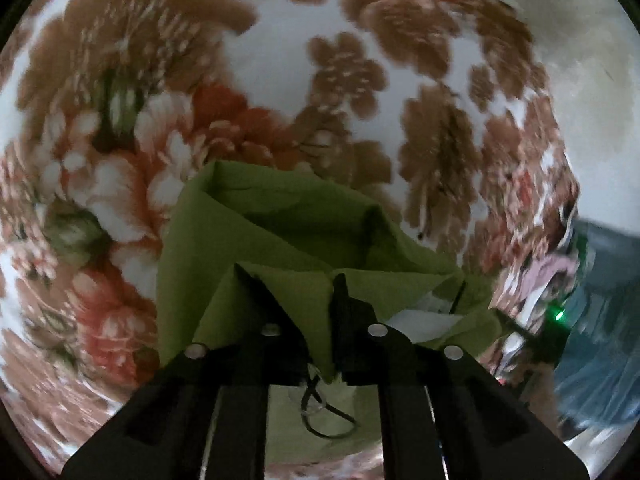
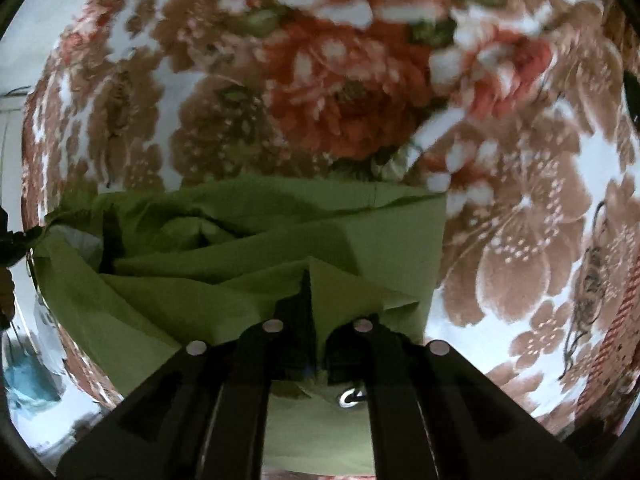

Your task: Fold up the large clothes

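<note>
A large olive-green garment (image 1: 280, 216) hangs in folds above a floral bedspread (image 1: 280, 80). My left gripper (image 1: 292, 280) is shut on the green cloth, which drapes between and over its black fingers (image 1: 344, 292). In the right wrist view the same green garment (image 2: 248, 240) spreads to the left. My right gripper (image 2: 310, 280) is shut on a corner of it, the cloth pinched between the fingers (image 2: 296, 304). A white inner label or lining (image 1: 420, 316) shows in a fold. A thin dark cord (image 1: 324, 412) dangles below the left gripper.
The bedspread (image 2: 360, 100) with red and brown flowers fills both views. A beige wall (image 1: 580, 40) lies at the upper right. Cluttered items and a green light (image 1: 560, 314) sit at the right edge. A blue object (image 2: 28, 384) shows at the lower left.
</note>
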The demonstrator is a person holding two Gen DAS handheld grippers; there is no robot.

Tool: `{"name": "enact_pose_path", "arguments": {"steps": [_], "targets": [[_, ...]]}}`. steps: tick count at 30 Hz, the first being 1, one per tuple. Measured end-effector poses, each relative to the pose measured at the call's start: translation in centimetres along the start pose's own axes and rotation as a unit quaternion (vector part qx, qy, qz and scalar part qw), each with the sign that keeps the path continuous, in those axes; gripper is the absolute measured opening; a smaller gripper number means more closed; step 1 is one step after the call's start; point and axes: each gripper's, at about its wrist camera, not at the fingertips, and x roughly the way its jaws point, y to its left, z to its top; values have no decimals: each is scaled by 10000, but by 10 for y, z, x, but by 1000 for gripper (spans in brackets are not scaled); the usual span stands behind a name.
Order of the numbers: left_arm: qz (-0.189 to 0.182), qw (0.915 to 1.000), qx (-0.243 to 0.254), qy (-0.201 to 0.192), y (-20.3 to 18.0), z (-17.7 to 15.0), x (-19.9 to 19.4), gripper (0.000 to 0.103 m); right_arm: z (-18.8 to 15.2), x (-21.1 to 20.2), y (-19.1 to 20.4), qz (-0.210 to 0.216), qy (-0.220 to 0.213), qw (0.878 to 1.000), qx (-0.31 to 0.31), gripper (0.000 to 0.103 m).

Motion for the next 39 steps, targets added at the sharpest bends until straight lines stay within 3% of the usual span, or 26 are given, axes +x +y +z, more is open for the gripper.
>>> {"name": "enact_pose_path", "arguments": {"steps": [1, 2, 4, 7, 9, 11, 14, 17, 20, 22, 25, 27, 29, 32, 39], "targets": [[-11, 9999, -104, -7, 3, 2, 2, 19, 2, 5, -1, -4, 85, 10000, 1, 9], [-75, 9998, -179, -36, 6, 3, 2, 38, 3, 6, -3, 48, 104, 9999, 10, 12], [-268, 9993, -241, -97, 8, 4, -3, 64, 4, 2, -6, 224, 103, 9997, 93, 23], [-466, 9985, -219, -203, 7, 2, -16, 67, 3, -10, -11, 562, 145, 9981, 192, 43], [-485, 9981, -194, -317, 7, 1, -27, 68, 3, -20, -12, 736, 167, 9971, 133, 63], [-261, 9988, -1, -413, 4, -4, -35, 68, 3, -31, -9, 882, 149, 9960, 81, 86], [409, 9944, 749, -630, -9, -16, -43, 70, 6, -61, -4, 884, -177, 9959, -99, 96], [1092, 9774, 1541, -949, -20, -36, -45, 74, 9, -85, -7, 863, -543, 9947, -90, 98], [1733, 9511, 2185, -1324, -26, -53, -42, 79, 8, -106, -16, 719, -1040, 9919, -79, 98], [2157, 9272, 2598, -1618, -27, -62, -36, 81, 2, -106, -19, 406, -1288, 9907, -172, 98], [2457, 9099, 2739, -1918, -19, -63, -28, 82, -15, -86, -22, -398, -1614, 9849, -487, 98], [2510, 9069, 2696, -2047, -12, -61, -24, 82, -29, -71, -30, -964, -1819, 9756, -765, 98], [2426, 9086, 2670, -2104, -7, -63, -19, 82, -48, -55, -38, -1268, -2094, 9640, -1037, 98], [2224, 9124, 2696, -2131, -3, -67, -9, 82, -67, -33, -49, -1254, -2187, 9604, -1185, 98], [2015, 9066, 3036, -2130, -7, -74, 9, 82, -69, -2, -37, -1200, -2333, 9526, -1540, 98]]}}
